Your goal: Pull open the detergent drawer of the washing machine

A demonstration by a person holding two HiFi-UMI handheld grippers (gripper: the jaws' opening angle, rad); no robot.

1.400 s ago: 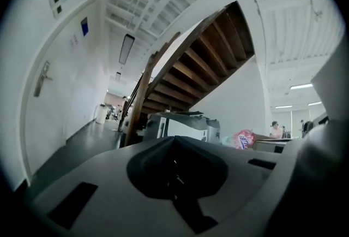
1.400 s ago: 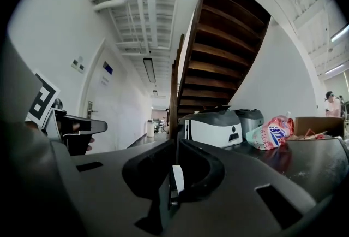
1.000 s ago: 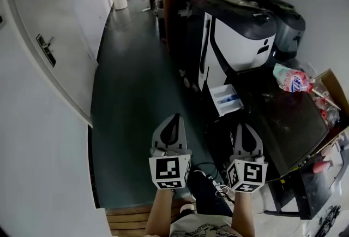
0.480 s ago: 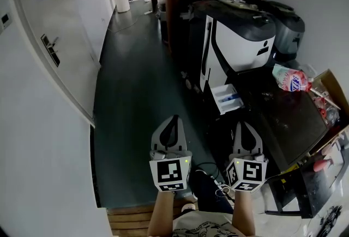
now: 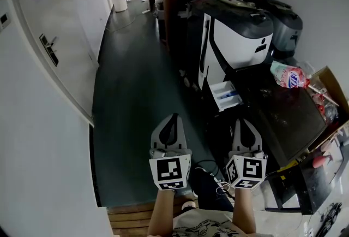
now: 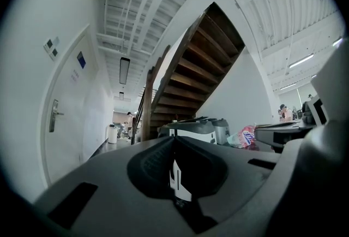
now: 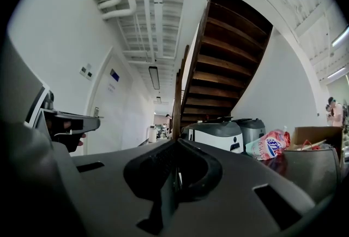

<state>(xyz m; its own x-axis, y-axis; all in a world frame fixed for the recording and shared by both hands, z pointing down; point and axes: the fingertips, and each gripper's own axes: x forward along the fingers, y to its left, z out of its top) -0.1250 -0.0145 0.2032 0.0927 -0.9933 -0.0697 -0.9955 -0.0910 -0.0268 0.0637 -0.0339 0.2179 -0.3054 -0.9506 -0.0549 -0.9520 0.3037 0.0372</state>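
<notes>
The washing machine [image 5: 283, 116] has a glossy black top and stands at the right. Its white detergent drawer [image 5: 227, 95] sticks out of the front toward the left, with blue marks inside. My left gripper [image 5: 173, 117] and right gripper [image 5: 244, 121] hang side by side near my body, short of the drawer and apart from it. Both point level and hold nothing. In the left gripper view the jaws [image 6: 174, 138] meet in a closed seam. The right gripper view shows the same on its jaws [image 7: 175, 143].
A white and black appliance [image 5: 237, 39] stands beyond the drawer, under a wooden staircase [image 7: 229, 50]. A pink detergent bag [image 5: 290, 75] and a cardboard box [image 5: 329, 91] lie on the machine's far side. A white door [image 5: 49, 50] lines the left wall. Dark floor [image 5: 136, 83] runs ahead.
Both grippers stay shut and nearly in place. The head view has drifted a little, so the drawer and the pink bag sit slightly higher in the picture.
</notes>
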